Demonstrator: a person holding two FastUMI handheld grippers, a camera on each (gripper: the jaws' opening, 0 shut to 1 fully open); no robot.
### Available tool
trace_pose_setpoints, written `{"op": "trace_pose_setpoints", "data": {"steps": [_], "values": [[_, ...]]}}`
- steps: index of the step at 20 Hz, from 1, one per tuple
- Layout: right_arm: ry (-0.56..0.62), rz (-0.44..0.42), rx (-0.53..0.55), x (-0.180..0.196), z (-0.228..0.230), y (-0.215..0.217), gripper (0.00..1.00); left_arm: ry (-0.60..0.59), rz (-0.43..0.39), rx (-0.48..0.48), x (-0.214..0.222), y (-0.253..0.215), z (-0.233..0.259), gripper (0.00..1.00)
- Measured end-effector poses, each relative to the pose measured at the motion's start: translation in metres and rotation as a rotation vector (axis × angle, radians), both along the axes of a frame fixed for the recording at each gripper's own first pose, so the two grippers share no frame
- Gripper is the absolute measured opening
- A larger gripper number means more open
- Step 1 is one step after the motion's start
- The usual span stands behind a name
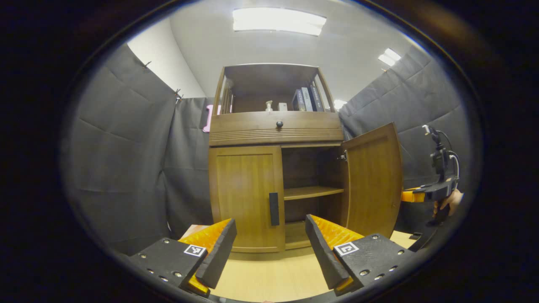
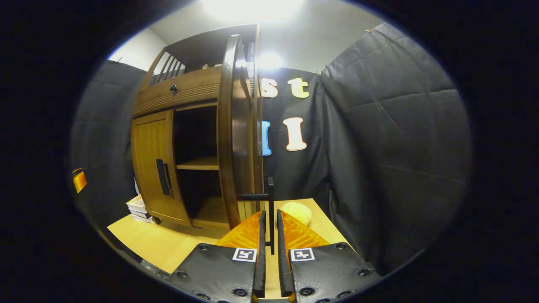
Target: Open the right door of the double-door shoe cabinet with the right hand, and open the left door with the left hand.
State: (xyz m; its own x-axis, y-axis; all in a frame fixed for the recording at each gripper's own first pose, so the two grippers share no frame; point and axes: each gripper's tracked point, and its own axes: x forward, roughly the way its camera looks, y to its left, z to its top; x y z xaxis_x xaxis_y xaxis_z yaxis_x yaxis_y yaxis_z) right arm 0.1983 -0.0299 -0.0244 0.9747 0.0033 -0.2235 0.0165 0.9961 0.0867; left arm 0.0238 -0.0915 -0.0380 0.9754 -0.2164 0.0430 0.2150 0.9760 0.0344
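Fingers of your right gripper [image 2: 269,229] clamped on right door's handle [image 2: 270,202], door swung wide; left gripper [image 1: 271,242] fingers apart, aimed at shut left door [image 1: 246,195], handle [image 1: 274,209] at 12 o'clock, ready to grab.

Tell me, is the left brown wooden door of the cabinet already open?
No, the left brown wooden door sits flush in the cabinet front, while the right door stands swung out.

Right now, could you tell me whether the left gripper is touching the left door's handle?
Apart. The left gripper view shows the left gripper open, with bare tabletop between its fingers and the left door's handle farther ahead.
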Motion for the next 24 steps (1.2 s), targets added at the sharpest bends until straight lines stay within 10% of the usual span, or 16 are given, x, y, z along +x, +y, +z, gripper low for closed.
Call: {"op": "trace_pose_setpoints", "data": {"steps": [5, 8, 11, 24], "values": [[-0.094, -0.066, -0.024, -0.04, 0.034, -0.02, 0.16, -0.011, -0.042, -0.003, 0.03, -0.02, 0.004, 0.96], [-0.141, -0.073, -0.057, -0.064, 0.053, -0.018, 0.44, -0.008, -0.059, -0.011, 0.057, -0.027, 0.0, 0.96], [-0.176, -0.097, -0.114, -0.092, 0.061, -0.021, 0.96, -0.009, -0.065, -0.02, 0.082, -0.037, 0.002, 0.96], [-0.084, -0.203, -0.117, -0.155, 0.032, -0.036, 0.96, -0.048, -0.051, -0.044, 0.21, -0.051, -0.004, 0.95]]}}
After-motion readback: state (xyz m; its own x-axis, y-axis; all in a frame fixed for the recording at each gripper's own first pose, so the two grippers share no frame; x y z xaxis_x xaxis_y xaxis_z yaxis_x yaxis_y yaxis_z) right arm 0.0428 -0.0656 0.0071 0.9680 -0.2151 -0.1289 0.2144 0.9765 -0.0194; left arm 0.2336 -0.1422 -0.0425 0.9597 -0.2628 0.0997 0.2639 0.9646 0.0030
